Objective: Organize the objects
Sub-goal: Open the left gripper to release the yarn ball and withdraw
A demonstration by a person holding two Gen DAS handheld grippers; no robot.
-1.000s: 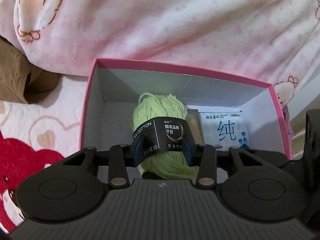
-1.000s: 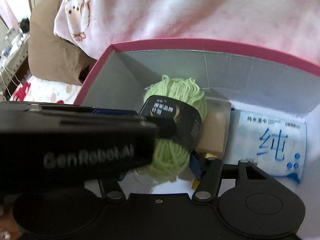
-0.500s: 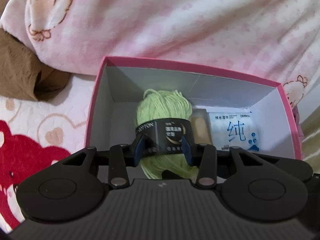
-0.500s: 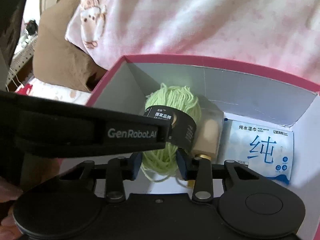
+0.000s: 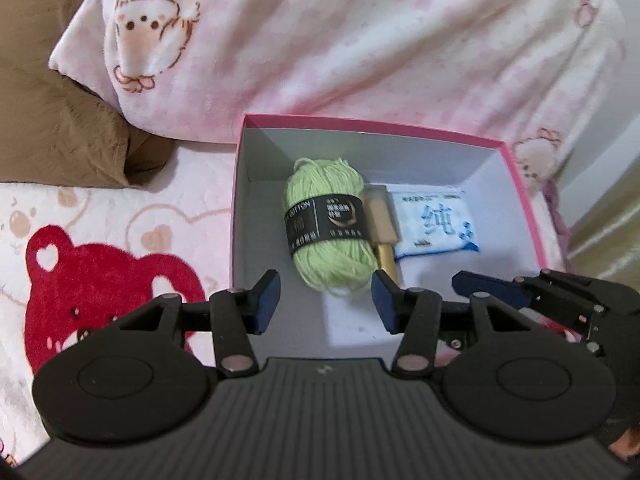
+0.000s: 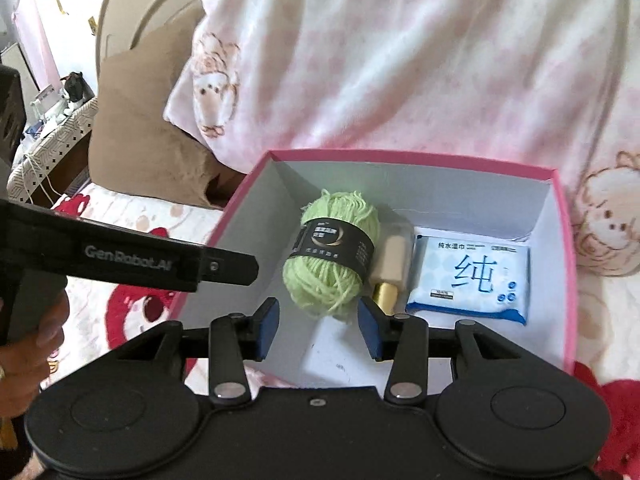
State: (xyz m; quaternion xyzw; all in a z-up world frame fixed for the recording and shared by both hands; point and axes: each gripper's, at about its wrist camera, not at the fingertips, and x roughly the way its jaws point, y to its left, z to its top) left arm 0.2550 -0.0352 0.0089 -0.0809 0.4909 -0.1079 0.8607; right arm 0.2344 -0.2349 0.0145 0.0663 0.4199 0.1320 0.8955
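A green yarn ball (image 5: pixel 328 232) with a black label lies in the pink box (image 5: pixel 368 124), also in the right wrist view (image 6: pixel 332 256). Beside it lie a beige bottle with a gold cap (image 5: pixel 384 224) (image 6: pixel 392 264) and a blue-and-white wipes pack (image 5: pixel 432 220) (image 6: pixel 472 276). My left gripper (image 5: pixel 325 302) is open and empty, just short of the yarn above the box's near edge. My right gripper (image 6: pixel 318 330) is open and empty, also short of the yarn. The left gripper's body (image 6: pixel 132 260) shows at the left of the right wrist view.
The box (image 6: pixel 408 156) sits on a white bed cover with red bears (image 5: pixel 92 272). A pink-and-white blanket (image 5: pixel 360 40) is heaped behind the box. A brown pillow (image 5: pixel 52 128) lies at the back left. A cluttered table (image 6: pixel 48 120) stands far left.
My left gripper has let go of the yarn, opened and pulled back; the yarn now lies in the box. My right gripper has also drawn back and risen.
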